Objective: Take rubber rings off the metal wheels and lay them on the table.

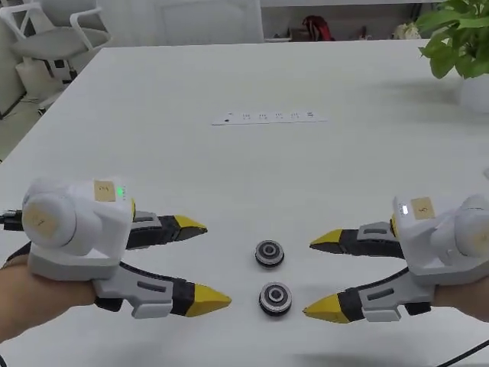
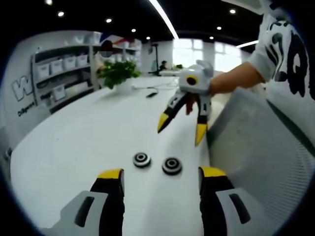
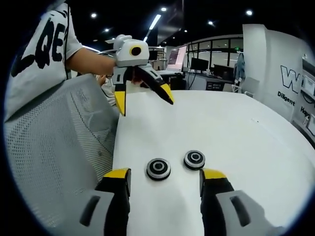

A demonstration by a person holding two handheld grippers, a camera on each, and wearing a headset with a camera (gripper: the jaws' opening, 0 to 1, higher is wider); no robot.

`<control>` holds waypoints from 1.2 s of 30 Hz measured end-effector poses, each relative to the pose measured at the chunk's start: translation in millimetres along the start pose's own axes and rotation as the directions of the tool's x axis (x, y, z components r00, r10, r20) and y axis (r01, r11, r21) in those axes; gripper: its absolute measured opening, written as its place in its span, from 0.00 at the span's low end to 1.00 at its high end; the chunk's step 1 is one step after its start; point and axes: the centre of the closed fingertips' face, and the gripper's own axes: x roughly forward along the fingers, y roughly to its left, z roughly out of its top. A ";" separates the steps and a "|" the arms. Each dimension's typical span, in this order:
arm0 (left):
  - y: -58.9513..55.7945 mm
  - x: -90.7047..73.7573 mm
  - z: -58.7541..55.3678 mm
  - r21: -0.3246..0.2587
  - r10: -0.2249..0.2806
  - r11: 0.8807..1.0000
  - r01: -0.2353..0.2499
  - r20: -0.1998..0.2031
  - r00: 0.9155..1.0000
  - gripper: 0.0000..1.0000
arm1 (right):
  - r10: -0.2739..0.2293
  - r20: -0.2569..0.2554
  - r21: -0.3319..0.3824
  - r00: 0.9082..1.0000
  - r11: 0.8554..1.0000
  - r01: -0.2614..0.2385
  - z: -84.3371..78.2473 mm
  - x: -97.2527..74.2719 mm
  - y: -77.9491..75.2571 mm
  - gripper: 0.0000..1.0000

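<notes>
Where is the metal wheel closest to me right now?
In the head view, the black-ringed round metal wheel lies on the white table between the left gripper and right gripper, just below the other wheel.

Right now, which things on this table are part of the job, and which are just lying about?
For the job: far wheel, near wheel, both with dark outer rings; left tongs, right tongs, both open; table.
Just lying about: potted plant, white strip, chair.
</notes>
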 end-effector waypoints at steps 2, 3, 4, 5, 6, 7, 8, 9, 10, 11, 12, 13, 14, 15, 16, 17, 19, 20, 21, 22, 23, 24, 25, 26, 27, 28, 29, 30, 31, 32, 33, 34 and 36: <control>0.1 3.8 -1.3 0.001 -0.010 1.000 0.010 -0.006 1.000 0.60 | 0.007 -0.002 0.006 1.000 1.000 -0.007 -1.7 2.6 -0.3 0.51; 0.3 5.3 -1.7 0.002 -0.013 1.000 0.013 -0.007 1.000 0.60 | 0.010 -0.002 0.008 1.000 1.000 -0.010 -2.5 3.4 -0.5 0.50; 0.2 7.7 -2.0 0.001 -0.019 1.000 0.019 -0.009 1.000 0.59 | 0.013 -0.004 0.010 1.000 1.000 -0.013 -3.8 4.9 -0.9 0.50; 0.1 9.3 -2.4 0.000 -0.024 1.000 0.024 -0.011 1.000 0.59 | 0.015 -0.006 0.011 1.000 1.000 -0.015 -4.6 5.8 -0.9 0.49; 0.2 11.7 -2.8 0.000 -0.029 1.000 0.029 -0.012 1.000 0.58 | 0.021 -0.008 0.012 1.000 1.000 -0.021 -5.6 7.2 -0.3 0.48; -0.1 13.3 -2.9 0.000 -0.033 0.999 0.033 -0.013 0.999 0.58 | 0.025 -0.009 0.014 1.000 1.000 -0.025 -6.2 8.2 0.2 0.48; -0.6 15.1 -3.2 -0.001 -0.039 0.999 0.039 -0.015 0.999 0.57 | 0.032 -0.010 0.017 0.999 0.999 -0.032 -7.2 9.8 0.7 0.47; -1.0 17.6 -3.8 0.002 -0.044 0.999 0.044 -0.018 0.999 0.57 | 0.035 -0.011 0.018 0.999 0.999 -0.034 -8.0 10.8 0.8 0.46; -1.1 19.4 -4.3 0.008 -0.046 0.999 0.046 -0.021 0.999 0.57 | 0.038 -0.012 0.020 0.999 0.999 -0.038 -8.8 11.9 1.1 0.45; -1.2 20.9 -4.7 0.010 -0.049 0.999 0.049 -0.023 0.999 0.57 | 0.041 -0.013 0.022 0.999 0.999 -0.041 -9.3 12.7 1.9 0.45; -1.9 23.3 -5.2 0.008 -0.058 0.998 0.058 -0.026 0.998 0.56 | 0.045 -0.014 0.026 0.999 0.999 -0.045 -10.6 14.4 1.8 0.44; -2.4 25.6 -5.4 0.006 -0.064 0.998 0.065 -0.027 0.998 0.55 | 0.050 -0.015 0.030 0.999 0.998 -0.049 -12.1 15.9 1.6 0.43; -2.7 26.3 -5.4 0.005 -0.067 0.998 0.067 -0.027 0.997 0.55 | 0.051 -0.015 0.032 0.999 0.998 -0.051 -12.4 16.4 1.6 0.43; -3.4 28.5 -5.7 0.001 -0.075 0.997 0.075 -0.027 0.997 0.54 | 0.056 -0.017 0.037 0.998 0.998 -0.055 -13.1 17.8 2.5 0.42; -3.7 29.9 -5.5 -0.006 -0.080 0.997 0.080 -0.025 0.996 0.54 | 0.060 -0.019 0.037 0.998 0.998 -0.059 -13.7 18.7 3.0 0.41; -5.0 31.7 -4.4 -0.017 -0.091 0.996 0.091 -0.016 0.996 0.53 | 0.064 -0.021 0.039 0.998 0.997 -0.063 -15.1 19.8 3.0 0.40; -5.4 34.7 -4.4 -0.020 -0.101 0.995 0.101 -0.014 0.995 0.52 | 0.074 -0.021 0.046 0.997 0.996 -0.073 -16.0 21.6 5.1 0.39; -5.4 35.9 -4.8 -0.019 -0.104 0.994 0.104 -0.015 0.994 0.51 | 0.076 -0.021 0.046 0.997 0.996 -0.075 -16.4 22.3 5.4 0.38; -5.4 37.3 -5.4 -0.019 -0.106 0.994 0.106 -0.017 0.994 0.51 | 0.078 -0.021 0.048 0.997 0.996 -0.077 -17.0 22.9 5.8 0.38; -5.6 39.4 -6.4 -0.017 -0.110 0.994 0.110 -0.020 0.994 0.50 | 0.082 -0.021 0.050 0.996 0.995 -0.081 -17.5 24.0 6.2 0.37; -5.5 40.8 -7.2 -0.018 -0.112 0.994 0.112 -0.021 0.993 0.49 | 0.084 -0.021 0.052 0.996 0.995 -0.083 -17.6 24.6 6.6 0.37; -5.9 42.9 -8.2 -0.020 -0.117 0.993 0.117 -0.023 0.993 0.48 | 0.088 -0.020 0.053 0.996 0.995 -0.087 -17.9 25.6 7.0 0.36; -6.3 44.3 -8.9 -0.023 -0.120 0.993 0.120 -0.024 0.992 0.47 | 0.090 -0.021 0.054 0.996 0.995 -0.089 -18.5 26.5 7.2 0.36; -7.8 46.5 -9.9 -0.027 -0.127 0.992 0.127 -0.027 0.991 0.47 | 0.097 -0.024 0.053 0.995 0.994 -0.096 -19.3 27.5 8.2 0.35; -9.1 47.7 -10.3 -0.027 -0.133 0.991 0.132 -0.028 0.991 0.46 | 0.101 -0.027 0.051 0.995 0.994 -0.099 -20.1 28.1 8.8 0.34; -10.8 49.7 -10.3 -0.029 -0.139 0.990 0.138 -0.027 0.990 0.46 | 0.106 -0.031 0.051 0.994 0.993 -0.104 -21.2 29.0 9.5 0.33; -11.9 51.0 -10.8 -0.030 -0.143 0.989 0.142 -0.028 0.989 0.46 | 0.109 -0.031 0.053 0.994 0.993 -0.107 -21.8 29.5 9.9 0.33; -13.1 52.3 -11.4 -0.029 -0.147 0.989 0.146 -0.031 0.989 0.45 | 0.111 -0.031 0.056 0.993 0.992 -0.109 -22.1 29.9 10.2 0.32; -15.1 54.3 -12.6 -0.026 -0.155 0.988 0.154 -0.037 0.987 0.45 | 0.113 -0.031 0.058 0.993 0.992 -0.112 -22.6 30.6 10.8 0.32; -16.1 55.6 -13.2 -0.023 -0.158 0.987 0.157 -0.040 0.987 0.44 | 0.114 -0.032 0.059 0.993 0.992 -0.112 -23.1 31.2 10.8 0.32; -17.2 57.7 -14.3 -0.023 -0.162 0.987 0.162 -0.043 0.986 0.43 | 0.115 -0.031 0.062 0.993 0.992 -0.113 -23.6 32.1 10.7 0.32; -17.7 58.9 -14.9 -0.023 -0.165 0.986 0.164 -0.046 0.985 0.43 | 0.116 -0.030 0.064 0.993 0.991 -0.114 -23.6 32.4 10.7 0.32; -19.1 61.9 -15.1 -0.034 -0.174 0.984 0.173 -0.041 0.984 0.42 | 0.114 -0.024 0.075 0.993 0.991 -0.112 -23.6 33.1 9.7 0.31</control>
